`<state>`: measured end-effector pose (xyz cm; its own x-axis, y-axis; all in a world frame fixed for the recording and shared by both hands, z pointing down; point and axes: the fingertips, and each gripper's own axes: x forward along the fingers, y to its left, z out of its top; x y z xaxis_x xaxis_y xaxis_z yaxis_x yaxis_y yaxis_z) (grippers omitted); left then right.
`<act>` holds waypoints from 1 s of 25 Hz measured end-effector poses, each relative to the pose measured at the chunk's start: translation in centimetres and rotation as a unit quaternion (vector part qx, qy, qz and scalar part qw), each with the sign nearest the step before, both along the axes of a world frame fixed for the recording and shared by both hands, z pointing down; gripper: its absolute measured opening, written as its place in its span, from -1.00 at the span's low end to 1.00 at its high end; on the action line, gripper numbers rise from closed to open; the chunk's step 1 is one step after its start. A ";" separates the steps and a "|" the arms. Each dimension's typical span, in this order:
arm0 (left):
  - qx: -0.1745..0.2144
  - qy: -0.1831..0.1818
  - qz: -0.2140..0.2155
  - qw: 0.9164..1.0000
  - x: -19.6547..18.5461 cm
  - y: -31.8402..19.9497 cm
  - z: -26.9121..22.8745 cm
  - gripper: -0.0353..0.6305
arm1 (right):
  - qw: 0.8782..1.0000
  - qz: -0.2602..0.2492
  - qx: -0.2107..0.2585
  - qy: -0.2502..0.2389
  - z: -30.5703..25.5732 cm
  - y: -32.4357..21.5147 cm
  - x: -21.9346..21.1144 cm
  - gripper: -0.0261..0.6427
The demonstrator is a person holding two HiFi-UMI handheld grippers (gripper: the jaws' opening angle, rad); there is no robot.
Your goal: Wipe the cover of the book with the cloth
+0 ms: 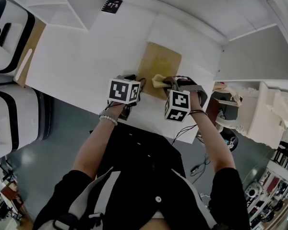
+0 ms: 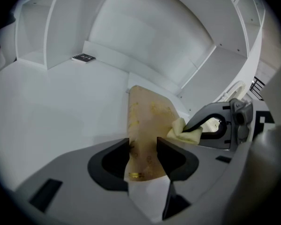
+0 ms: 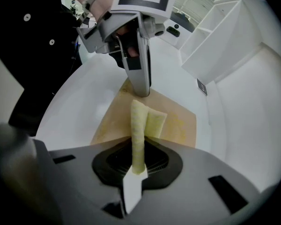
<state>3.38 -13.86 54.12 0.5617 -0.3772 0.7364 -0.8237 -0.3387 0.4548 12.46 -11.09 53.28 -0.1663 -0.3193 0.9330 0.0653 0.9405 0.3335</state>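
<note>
Here the tan, gold-patterned book lies flat on the white worktop, close to its front edge. The left tongs stand apart with their tips down at the book's near edge, and the cover shows between them. The right tongs are clamped on a folded pale-yellow cloth, whose free end rests on the cover just beside the left tongs.

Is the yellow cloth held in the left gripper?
No: the right gripper view shows the yellow cloth clamped between the jaws of the right gripper, with the book beneath it.
</note>
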 end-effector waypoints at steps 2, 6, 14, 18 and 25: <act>0.000 0.001 0.000 1.000 0.0 0.0 0.0 -0.34 | 1.000 -0.012 -0.003 -0.003 -0.1 1.0 -0.4 -0.82; 0.000 0.001 -0.001 1.000 -0.1 0.0 0.0 -0.34 | 0.999 -0.043 -0.008 0.002 -0.2 3.0 -1.2 -0.82; -0.002 0.009 -0.003 1.000 -0.1 0.0 0.0 -0.34 | 0.996 -0.083 -0.032 -0.006 -0.5 6.5 -2.0 -0.82; -0.006 0.016 -0.003 1.000 -0.1 0.0 0.1 -0.34 | 0.995 -0.068 -0.065 -0.038 -1.0 7.4 -2.5 -0.82; -0.006 0.014 -0.005 1.000 0.0 -0.1 0.1 -0.34 | 0.996 -0.006 -0.043 -0.082 -2.2 2.9 -1.9 -0.82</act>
<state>3.35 -13.92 54.22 0.5787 -0.3738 0.7248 -0.8137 -0.3246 0.4823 10.58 -8.16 51.06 -0.3217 -0.2361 0.9169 0.0276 0.9657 0.2583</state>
